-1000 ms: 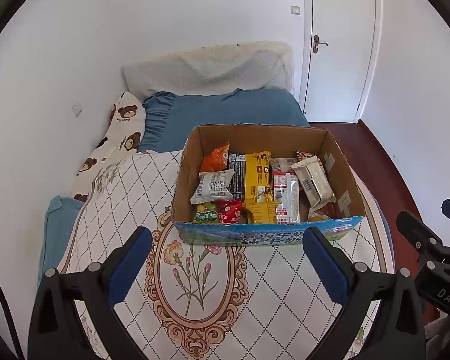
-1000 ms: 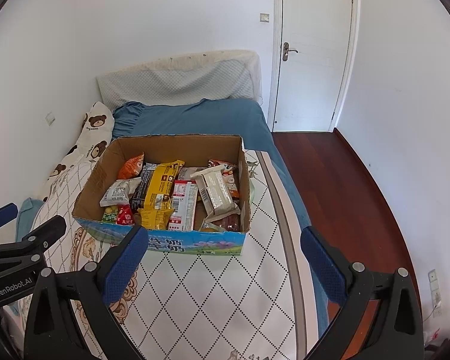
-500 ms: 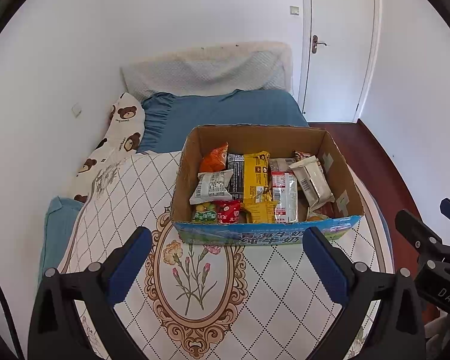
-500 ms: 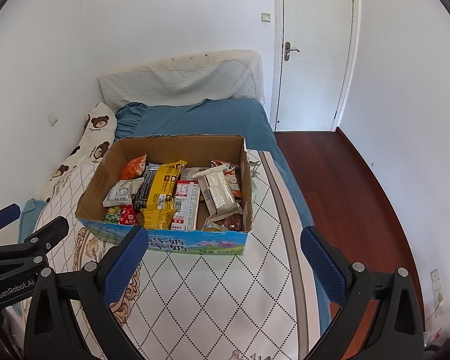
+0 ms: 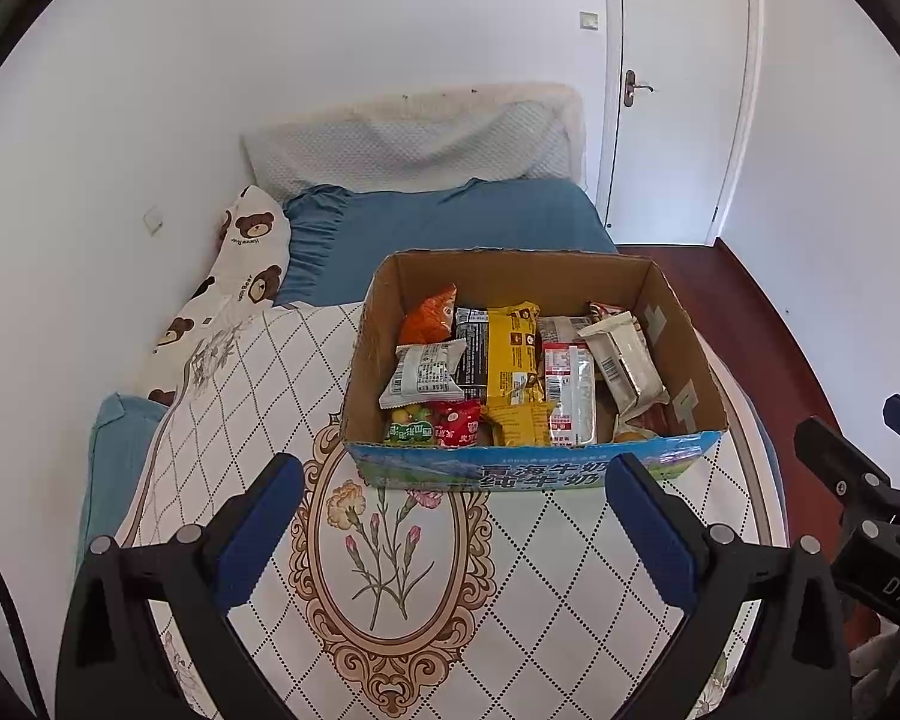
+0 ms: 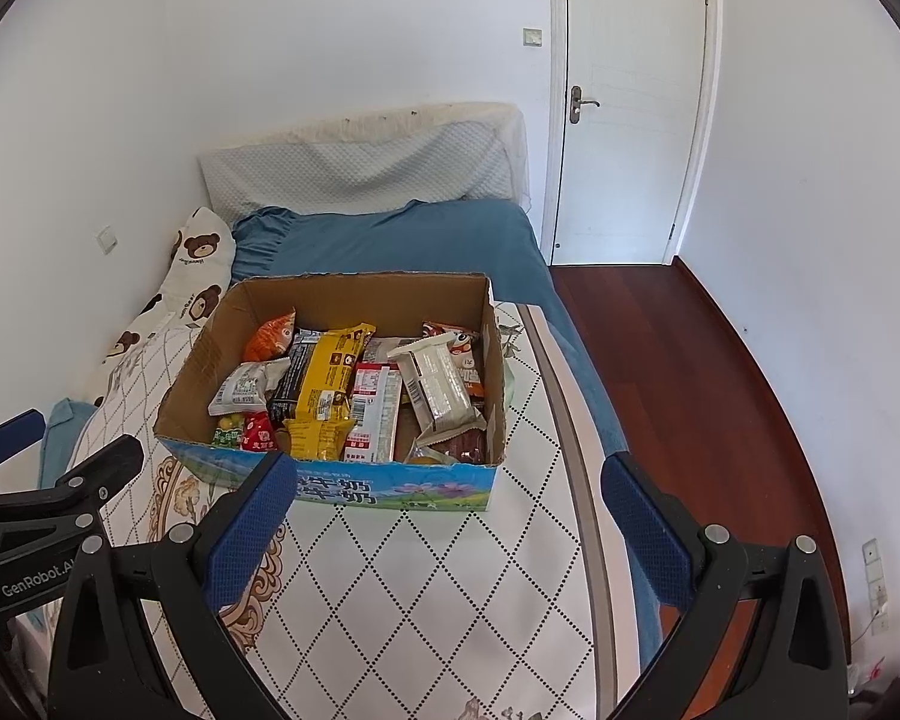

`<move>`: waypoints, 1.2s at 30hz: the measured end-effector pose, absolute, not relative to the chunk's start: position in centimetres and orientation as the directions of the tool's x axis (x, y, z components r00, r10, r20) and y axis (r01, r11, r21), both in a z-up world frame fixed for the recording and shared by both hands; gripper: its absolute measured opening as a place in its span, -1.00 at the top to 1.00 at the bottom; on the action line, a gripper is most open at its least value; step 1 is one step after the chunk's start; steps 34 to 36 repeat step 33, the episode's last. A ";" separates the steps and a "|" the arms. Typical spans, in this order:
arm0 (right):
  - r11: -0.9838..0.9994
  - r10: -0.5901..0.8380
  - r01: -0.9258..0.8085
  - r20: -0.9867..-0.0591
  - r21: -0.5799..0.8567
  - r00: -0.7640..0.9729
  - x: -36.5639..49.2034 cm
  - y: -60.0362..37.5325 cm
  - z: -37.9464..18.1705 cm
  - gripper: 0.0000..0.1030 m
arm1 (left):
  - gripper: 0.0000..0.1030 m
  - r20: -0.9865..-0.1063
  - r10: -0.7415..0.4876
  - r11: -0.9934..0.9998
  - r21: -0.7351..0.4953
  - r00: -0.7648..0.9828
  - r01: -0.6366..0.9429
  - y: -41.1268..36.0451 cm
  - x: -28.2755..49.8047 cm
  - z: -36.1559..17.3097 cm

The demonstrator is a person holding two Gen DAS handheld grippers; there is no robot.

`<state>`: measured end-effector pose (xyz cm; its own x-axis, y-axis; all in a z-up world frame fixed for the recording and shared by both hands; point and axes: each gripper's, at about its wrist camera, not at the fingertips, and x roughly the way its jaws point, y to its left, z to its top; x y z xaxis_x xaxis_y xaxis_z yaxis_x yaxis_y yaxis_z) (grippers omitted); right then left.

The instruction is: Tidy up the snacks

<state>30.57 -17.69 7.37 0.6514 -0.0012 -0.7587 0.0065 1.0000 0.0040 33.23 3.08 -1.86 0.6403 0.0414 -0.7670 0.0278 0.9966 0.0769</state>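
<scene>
Change since the earlier frames: next to none. The cardboard box (image 5: 531, 468) is sitting marginally lower in both views; its contents are lying as before.

Items:
- One cardboard box (image 6: 336, 483), open-topped, resting on the quilted bed cover (image 5: 570, 576) of the bed, just ahead of both grippers.
- Snack packets inside, about ten showing: one orange bag (image 5: 429, 324), one white pack (image 5: 423, 373), two yellow packs (image 5: 512, 351), one red-and-white pack (image 5: 567, 393), one beige bar (image 5: 624, 360), one small green (image 5: 410, 429) and one small red (image 5: 457, 427); others are partly hidden.
- Left gripper (image 5: 453, 531): one, fingers spread wide, holding nothing.
- Right gripper (image 6: 450, 528): one, fingers likewise spread and empty.
- One bear-print pillow (image 5: 249, 258); one white door (image 6: 630, 108).
</scene>
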 end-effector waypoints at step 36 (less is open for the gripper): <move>1.000 -0.008 0.011 -0.756 -0.001 0.654 30.3 -17.8 7.4 -1.00 | -1.00 -0.744 0.039 0.997 0.072 0.667 0.022 3.2 32.6 -1.1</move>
